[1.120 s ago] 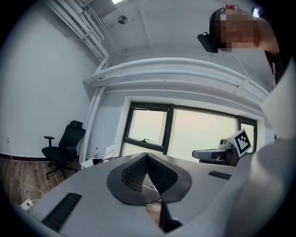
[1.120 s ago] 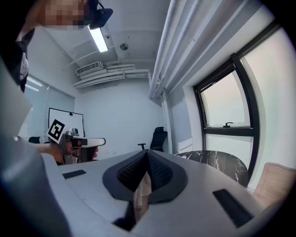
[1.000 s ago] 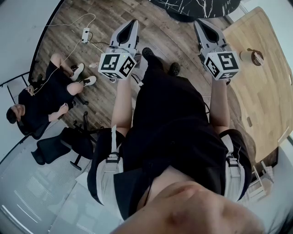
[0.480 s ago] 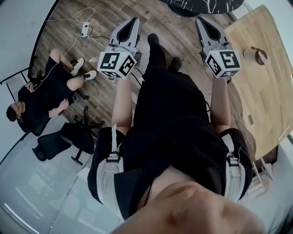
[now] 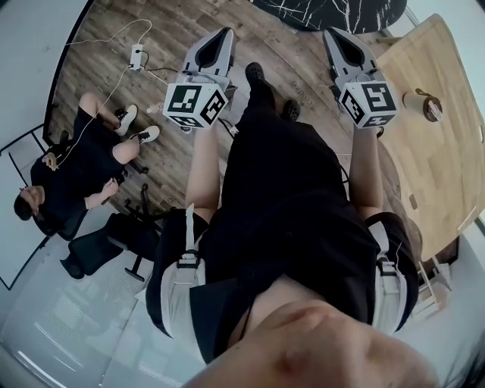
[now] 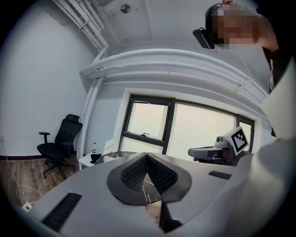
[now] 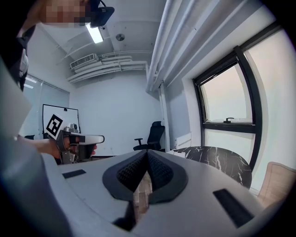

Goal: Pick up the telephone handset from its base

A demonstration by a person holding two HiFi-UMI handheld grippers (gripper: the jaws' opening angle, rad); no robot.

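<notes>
The left gripper [image 6: 147,156] and right gripper [image 7: 148,152] both have their jaws pressed together, empty. Only the head view shows the seated person [image 5: 76,163], and its edge cuts off the wooden worktop [image 5: 436,170].

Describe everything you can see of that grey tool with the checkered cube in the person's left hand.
The left gripper is a grey, plastic-looking tool held out above the wood floor. A white cube with black square markers sits at its rear. Its tongs taper forward, lined with dark ribbed pads, and are shut tip to tip on nothing.
</notes>
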